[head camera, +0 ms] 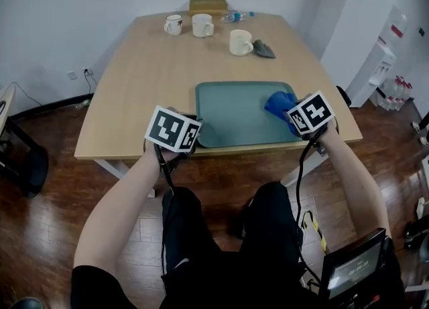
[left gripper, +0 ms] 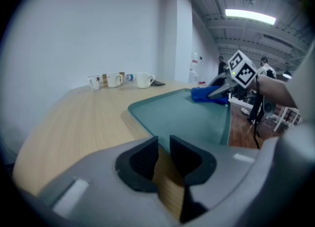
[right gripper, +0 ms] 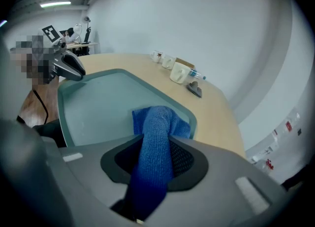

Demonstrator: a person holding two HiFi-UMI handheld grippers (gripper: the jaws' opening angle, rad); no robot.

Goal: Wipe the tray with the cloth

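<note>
I saw my right gripper [right gripper: 156,145] clamped on the blue knitted cloth [right gripper: 158,120] over the green plastic tray [right gripper: 98,103] on the pale wooden table [head camera: 147,80]. My left gripper [left gripper: 164,154] stood slightly apart, empty.

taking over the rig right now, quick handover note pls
Left gripper: jaws a narrow gap apart, nothing between them, at the near left corner of the tray, over the table.
Right gripper: jaws shut on the blue cloth, whose free end lies in the tray's far right corner.
Tray: flat, near the table's front edge.
Done: cloth in grip and on the tray.
Left: wipe across the tray; the pictures don't show which parts are already wiped.
</note>
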